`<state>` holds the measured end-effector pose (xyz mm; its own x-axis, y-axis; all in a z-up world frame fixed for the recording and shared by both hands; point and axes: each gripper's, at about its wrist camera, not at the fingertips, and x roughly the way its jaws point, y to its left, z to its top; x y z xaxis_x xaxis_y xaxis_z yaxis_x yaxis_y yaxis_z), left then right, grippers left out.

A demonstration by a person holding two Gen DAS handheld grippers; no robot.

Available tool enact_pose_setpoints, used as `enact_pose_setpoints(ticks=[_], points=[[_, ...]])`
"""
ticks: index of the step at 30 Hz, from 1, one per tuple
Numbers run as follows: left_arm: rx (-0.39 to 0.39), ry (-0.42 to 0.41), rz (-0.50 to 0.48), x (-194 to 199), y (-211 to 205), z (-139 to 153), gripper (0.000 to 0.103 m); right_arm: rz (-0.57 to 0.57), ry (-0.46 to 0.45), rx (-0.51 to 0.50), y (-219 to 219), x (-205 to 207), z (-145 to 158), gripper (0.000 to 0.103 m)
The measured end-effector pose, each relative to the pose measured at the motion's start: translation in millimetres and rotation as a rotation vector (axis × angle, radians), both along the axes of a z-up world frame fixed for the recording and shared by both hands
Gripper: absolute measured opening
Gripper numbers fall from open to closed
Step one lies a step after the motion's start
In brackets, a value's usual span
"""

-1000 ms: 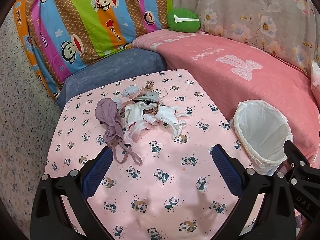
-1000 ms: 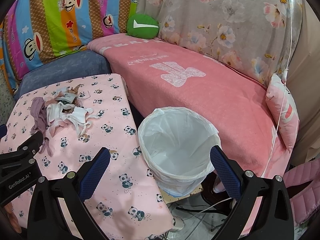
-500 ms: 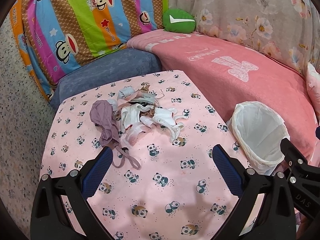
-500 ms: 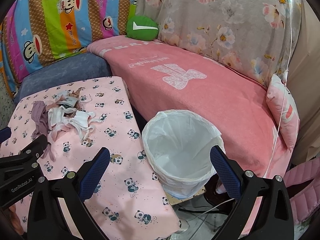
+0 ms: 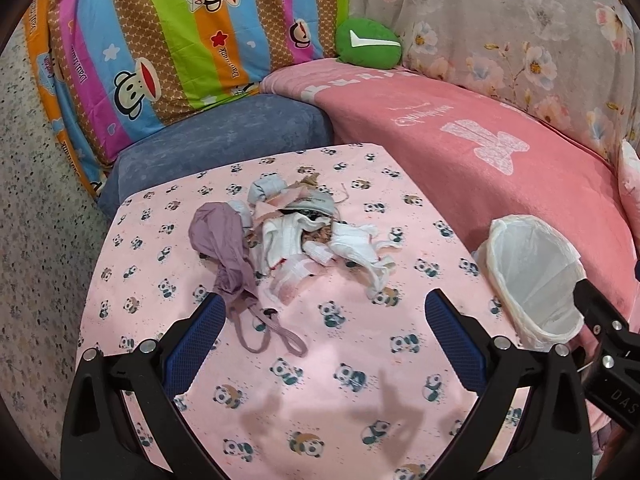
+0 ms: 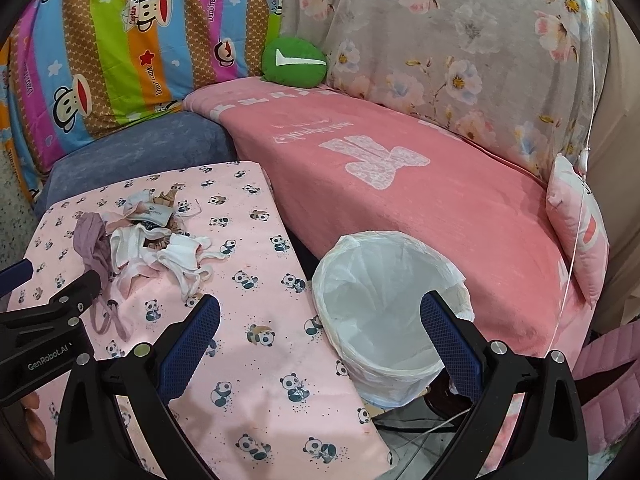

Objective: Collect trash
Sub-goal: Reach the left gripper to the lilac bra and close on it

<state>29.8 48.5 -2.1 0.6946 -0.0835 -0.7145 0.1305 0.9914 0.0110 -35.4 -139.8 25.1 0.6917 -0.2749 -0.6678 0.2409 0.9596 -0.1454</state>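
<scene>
The trash you are after is a heap of fabric scraps [image 5: 296, 236] lying mid-table on the panda-print cloth [image 5: 320, 380], with a mauve piece [image 5: 224, 248] trailing its strap toward your left gripper [image 5: 320, 332], whose jaws are spread wide and empty just short of it, probably lined up for a first pick. Your right gripper [image 6: 320, 332], equally wide and empty, hangs over the white-lined bin [image 6: 384, 300] just beside the table's edge against the pink sofa [image 6: 400, 184]; the bin looks empty.

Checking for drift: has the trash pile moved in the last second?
No. The trash pile lies on the same pandas of the pink cloth, near its far edge.
</scene>
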Motion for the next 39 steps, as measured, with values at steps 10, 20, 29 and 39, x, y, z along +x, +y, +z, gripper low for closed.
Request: enact_pose_setpoints(ticks=[10,20,29,39], points=[[-0.027,0.039,0.091,44.5,61.6,-22.7,0.096,0.041,-0.025,0.06,27.7,31.8,-8.1,0.098],[-0.109,0.069,0.052,86.0,100.5,-54.2,0.095,0.087,-0.029,0.103,65.5,81.7,-33.5,0.098],[-0.23,0.163,0.009,117.8,111.7,-82.8,0.072,0.119,0.055,0.117,91.9,128.7,-76.1,0.092],[-0.295,0.228,-0.051,129.9,115.7,-97.3,0.01,0.173,0.1,0.129,117.9,154.7,-99.3,0.077]])
